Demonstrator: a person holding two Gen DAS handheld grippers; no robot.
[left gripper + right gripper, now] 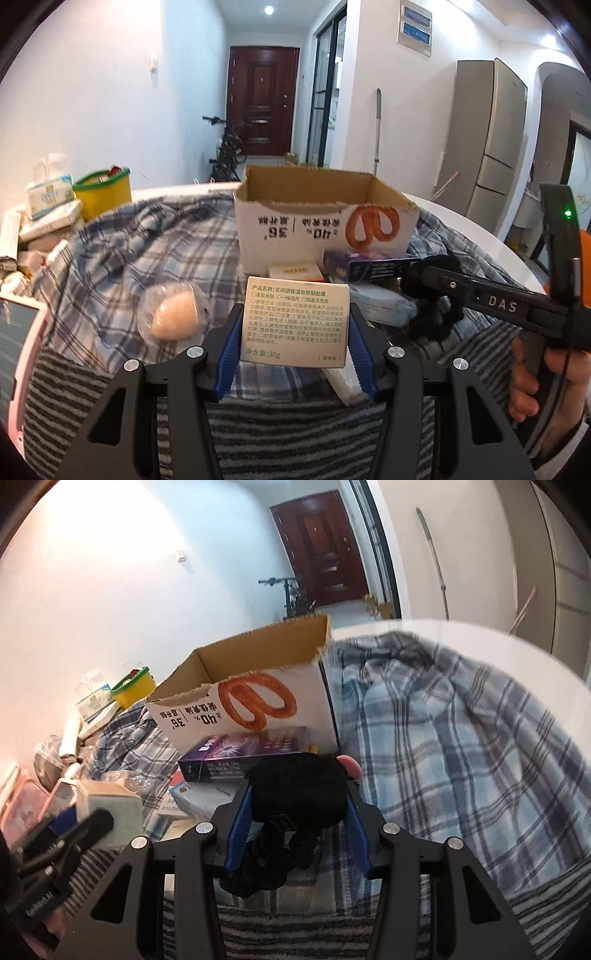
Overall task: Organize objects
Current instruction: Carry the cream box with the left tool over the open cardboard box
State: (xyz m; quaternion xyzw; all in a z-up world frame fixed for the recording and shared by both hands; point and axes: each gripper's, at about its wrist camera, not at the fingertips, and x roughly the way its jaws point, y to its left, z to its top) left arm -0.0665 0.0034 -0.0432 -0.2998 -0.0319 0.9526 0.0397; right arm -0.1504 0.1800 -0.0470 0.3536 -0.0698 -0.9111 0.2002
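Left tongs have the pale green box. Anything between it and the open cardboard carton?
Nothing blocks the carton's open top. The pale green box is lifted in the left tongs; only low items, an orange-and-white box and a purple box, lie before the carton's front wall.

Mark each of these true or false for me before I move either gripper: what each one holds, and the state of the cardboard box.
1. The left gripper holds a pale green product box. True.
2. The right gripper is open and holds nothing. False: it is shut on a black fuzzy item.
3. The cardboard box is open at the top. True.
4. The purple box lies inside the cardboard box. False: it lies outside, in front of it.
5. A plaid cloth covers the surface. True.
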